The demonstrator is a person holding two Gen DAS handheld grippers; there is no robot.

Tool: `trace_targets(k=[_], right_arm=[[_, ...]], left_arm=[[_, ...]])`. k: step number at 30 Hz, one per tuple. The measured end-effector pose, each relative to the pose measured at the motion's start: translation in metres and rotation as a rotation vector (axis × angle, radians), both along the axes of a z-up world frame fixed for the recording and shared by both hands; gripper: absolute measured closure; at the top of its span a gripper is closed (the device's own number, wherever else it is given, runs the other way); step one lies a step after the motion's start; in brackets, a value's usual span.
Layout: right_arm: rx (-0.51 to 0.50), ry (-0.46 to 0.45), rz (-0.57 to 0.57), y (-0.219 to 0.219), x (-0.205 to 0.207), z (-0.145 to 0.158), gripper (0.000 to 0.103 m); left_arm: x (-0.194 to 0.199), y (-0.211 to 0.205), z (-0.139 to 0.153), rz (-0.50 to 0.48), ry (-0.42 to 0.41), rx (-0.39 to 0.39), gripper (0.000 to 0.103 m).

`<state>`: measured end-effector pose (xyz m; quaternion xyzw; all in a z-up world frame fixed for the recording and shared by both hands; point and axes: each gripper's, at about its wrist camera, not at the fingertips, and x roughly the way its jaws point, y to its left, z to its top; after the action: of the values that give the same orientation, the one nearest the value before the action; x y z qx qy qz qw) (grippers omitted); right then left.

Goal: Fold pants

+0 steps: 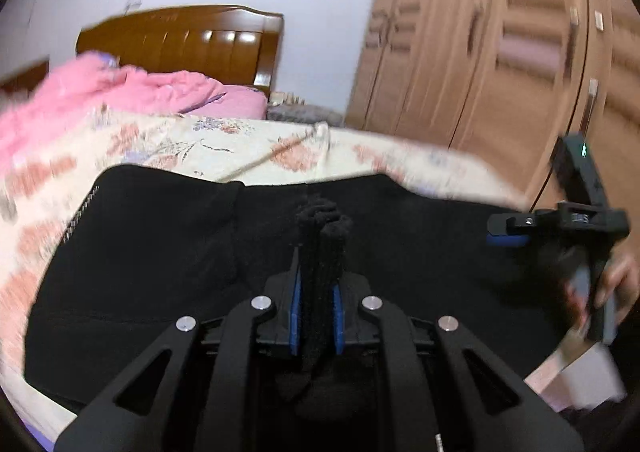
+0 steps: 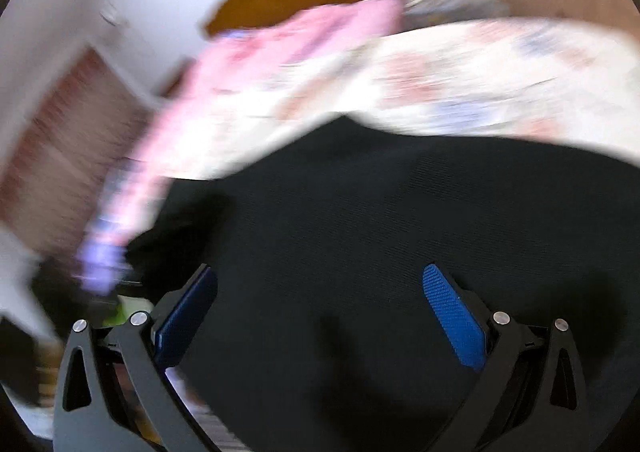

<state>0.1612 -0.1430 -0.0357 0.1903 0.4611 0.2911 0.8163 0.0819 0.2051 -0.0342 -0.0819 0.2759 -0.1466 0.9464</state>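
Pants: black, spread on the floral bed.
Left hand-held gripper: clamped on a bunched fold of pants.
Right hand-held gripper: jaws wide, empty, over the pants.
Left view only: wardrobe, headboard.

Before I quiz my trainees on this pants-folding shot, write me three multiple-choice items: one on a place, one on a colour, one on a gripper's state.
1. Where do the pants lie?
A. on the floral bedspread
B. on a chair
C. in a drawer

2. What colour are the pants?
A. pink
B. black
C. white

3. How does the right gripper stand?
A. shut on cloth
B. out of view
C. open, nothing pinched

Answers:
1 A, floral cloth shows around the pants.
2 B, the fabric is black in both views.
3 C, its blue pads stand wide apart over the cloth, while the left gripper pinches a bunch.
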Motion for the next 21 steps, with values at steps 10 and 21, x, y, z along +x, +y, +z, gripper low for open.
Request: trace_targets(k=[10,21], right_arm=[[0.221,0.328,0.234,0.156,0.060,-0.032,0.019],[0.120,0.201,0.212,0.171,0.053,-0.035,0.074]], left_arm=[[-0.018,-0.021,-0.006,0.024,-0.063,0.099,0.090],[-0.095,0.054,-0.015,0.271,-0.063,0.252,0.008]])
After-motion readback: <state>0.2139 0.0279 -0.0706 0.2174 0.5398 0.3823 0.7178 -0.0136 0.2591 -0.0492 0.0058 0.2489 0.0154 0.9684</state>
